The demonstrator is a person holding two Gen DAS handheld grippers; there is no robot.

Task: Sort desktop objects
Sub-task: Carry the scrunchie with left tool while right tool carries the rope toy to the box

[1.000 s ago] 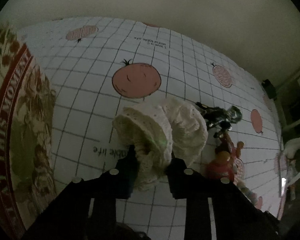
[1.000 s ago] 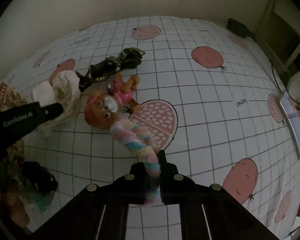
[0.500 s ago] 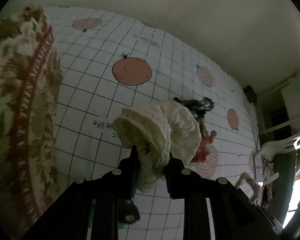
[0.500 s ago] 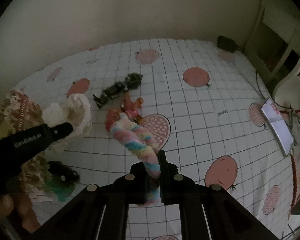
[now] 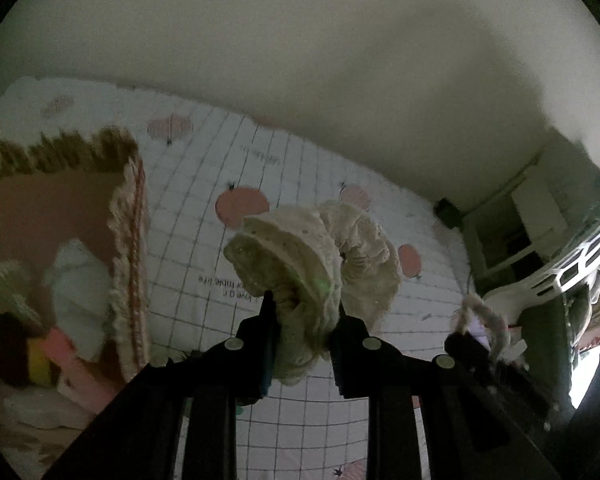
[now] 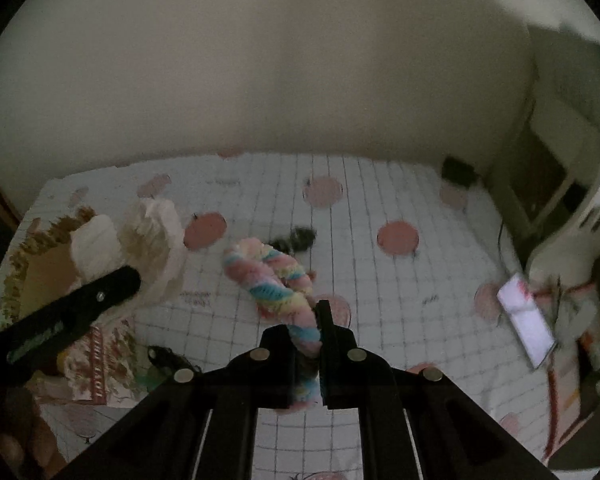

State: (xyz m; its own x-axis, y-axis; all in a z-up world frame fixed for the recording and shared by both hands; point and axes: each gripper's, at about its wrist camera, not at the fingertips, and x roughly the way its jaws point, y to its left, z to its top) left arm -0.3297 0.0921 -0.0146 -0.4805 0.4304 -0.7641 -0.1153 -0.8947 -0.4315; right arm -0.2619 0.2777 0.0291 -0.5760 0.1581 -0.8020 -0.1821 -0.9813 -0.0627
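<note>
The room is dim; the bench (image 6: pixel 380 292) wears a white grid cloth dotted with pink-orange tomatoes. The left gripper (image 5: pixel 304 320) has its fingers pinched onto a cream lace scrunchie (image 5: pixel 320 252), held up off the cloth; its ruffles bulge out above the tips and block the middle of that view. The right gripper (image 6: pixel 306 320) has its fingers closed tight on a pastel twisted scrunchie (image 6: pixel 272 276), pink, blue and yellow, also lifted clear of the cloth.

To the left sits one open box (image 5: pixel 130 264) with a scalloped cream-and-red edge; inside I count a white bundle (image 5: pixel 78 280), a pink bar, a dark round piece and something knitted, all blurred. From the right wrist view the left gripper's black arm cuts across that box, with the lace scrunchie over its near corner.

One dark tangled object (image 6: pixel 296 238) lies on the cloth just behind the pastel scrunchie, partly hidden by it; another dark-and-green clump (image 6: pixel 166 364) rests by the box's front. A flat white card or booklet (image 6: pixel 526 328) lies at the right edge; a white slatted chair (image 5: pixel 560 276) stands beyond, and a small black object (image 6: pixel 458 170) sits at the far corner.
</note>
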